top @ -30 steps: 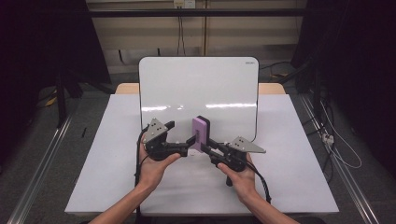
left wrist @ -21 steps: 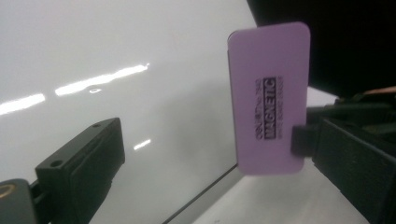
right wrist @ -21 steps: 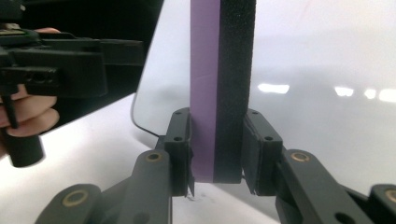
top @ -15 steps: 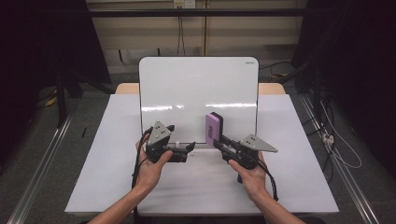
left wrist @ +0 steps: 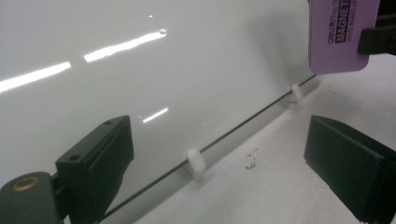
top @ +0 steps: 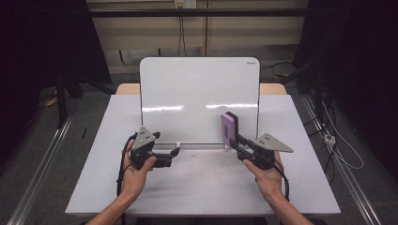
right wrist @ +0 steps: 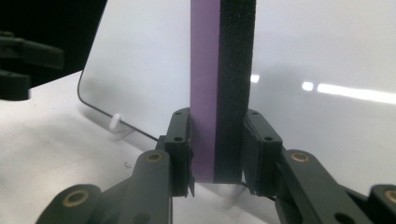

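Purple-backed black-felt eraser [right wrist: 218, 88] upright, clamped in right claw [right wrist: 217, 151], left claw [left wrist: 224, 168] agape, empty.

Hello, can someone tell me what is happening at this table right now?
A person holds a gripper in each hand at a white table. The right gripper is shut on a purple whiteboard eraser, held upright in front of the standing whiteboard. The left gripper is open and empty, low near the board's bottom edge.

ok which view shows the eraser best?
The right gripper view: the eraser stands edge-on between the right gripper jaws, purple back and black felt both plain. The left gripper view catches one purple corner with print. The high view shows it small, upright before the whiteboard.
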